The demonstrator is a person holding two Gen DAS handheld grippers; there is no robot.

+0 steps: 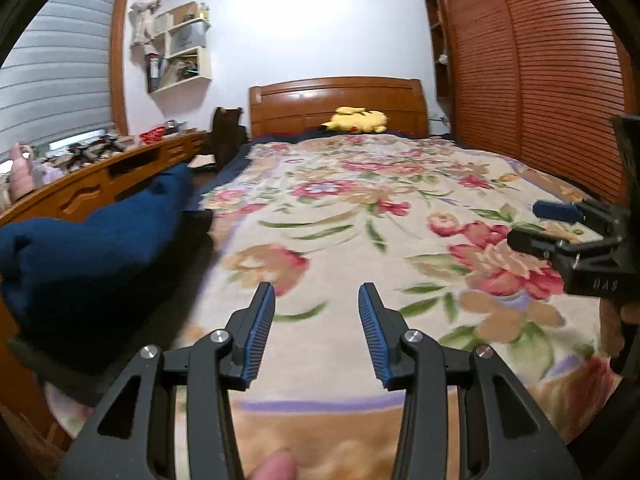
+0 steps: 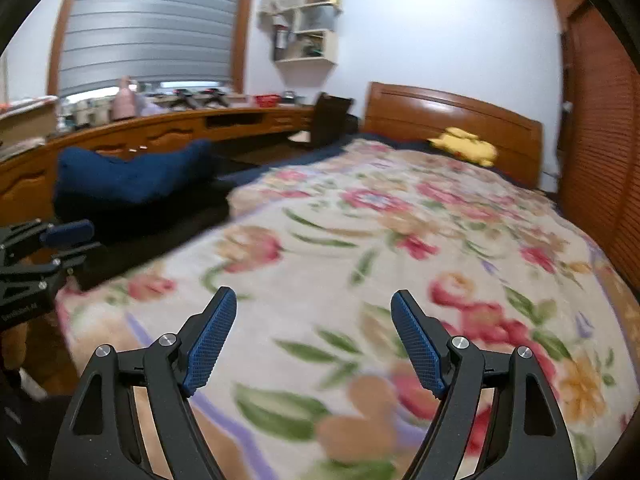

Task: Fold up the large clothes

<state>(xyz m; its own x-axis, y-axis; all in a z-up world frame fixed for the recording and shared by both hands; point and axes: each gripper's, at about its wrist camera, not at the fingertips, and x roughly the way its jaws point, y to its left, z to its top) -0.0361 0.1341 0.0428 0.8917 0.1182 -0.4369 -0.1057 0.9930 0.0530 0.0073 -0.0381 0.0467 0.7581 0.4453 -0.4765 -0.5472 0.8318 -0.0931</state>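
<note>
A: jaws?
B: left gripper (image 1: 317, 300) wide, empty. right gripper (image 2: 313, 306) wide, empty. both above the floral blanket (image 1: 360, 208) on the bed

A: clothes?
B: navy garment (image 1: 92, 240) heaped at the bed's left edge, beside the desk (image 1: 120, 172)

Bedroom: pale lilac wall (image 1: 312, 24), wooden headboard (image 1: 336, 100), grey window blind (image 2: 152, 20), slatted brown wardrobe doors (image 1: 552, 80), white wall shelves (image 1: 180, 52).

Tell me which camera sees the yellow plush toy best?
The left wrist view: the yellow plush toy sits near the middle, sharp, against the headboard. In the right wrist view it lies off to the right side and is blurrier.
</note>
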